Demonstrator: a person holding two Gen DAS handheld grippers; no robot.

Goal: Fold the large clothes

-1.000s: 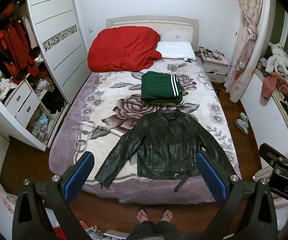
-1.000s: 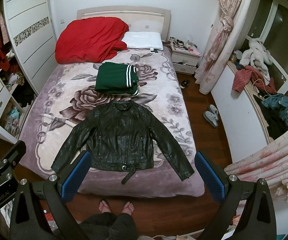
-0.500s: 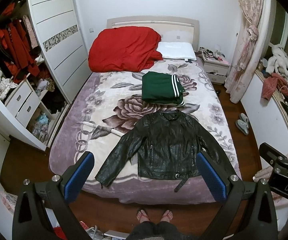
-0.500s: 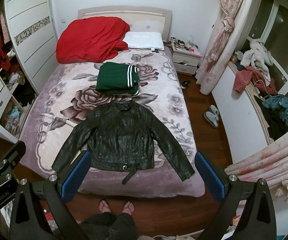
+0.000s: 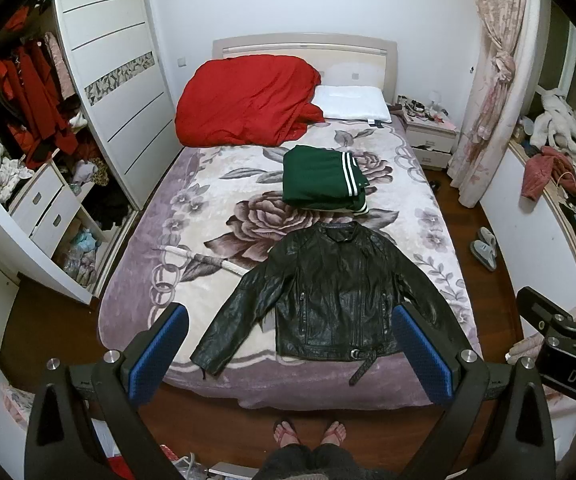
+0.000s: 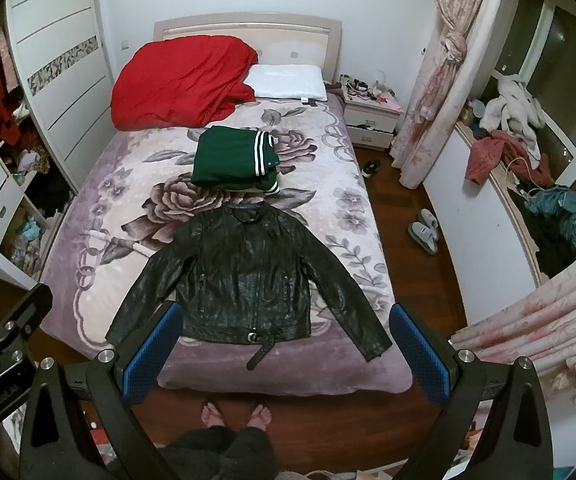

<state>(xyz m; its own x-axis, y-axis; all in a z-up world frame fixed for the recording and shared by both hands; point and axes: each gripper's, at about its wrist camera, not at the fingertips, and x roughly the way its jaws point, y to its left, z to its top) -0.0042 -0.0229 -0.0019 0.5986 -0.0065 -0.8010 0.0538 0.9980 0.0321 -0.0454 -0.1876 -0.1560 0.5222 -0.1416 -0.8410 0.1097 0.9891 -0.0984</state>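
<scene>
Both grippers (left point(image 5: 288, 344), right point(image 6: 286, 344)) hover spread-fingered, empty, above the jacket point(image 5: 327, 296).

Even, dim indoor light, soft shadows, sharp focus, strong fisheye bending and dark corners.

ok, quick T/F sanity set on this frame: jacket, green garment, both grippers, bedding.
1. The black leather jacket lies spread flat on the bed with both sleeves out. True.
2. The left gripper is shut on a jacket sleeve. False: its jaws stand wide open, above the bed, holding nothing.
3. The green garment with white stripes is already folded, beyond the jacket's collar. True.
4. The right gripper is open and empty. True.
5. The red duvet covers the jacket. False: it is bunched at the headboard end, beside the white pillow.
</scene>
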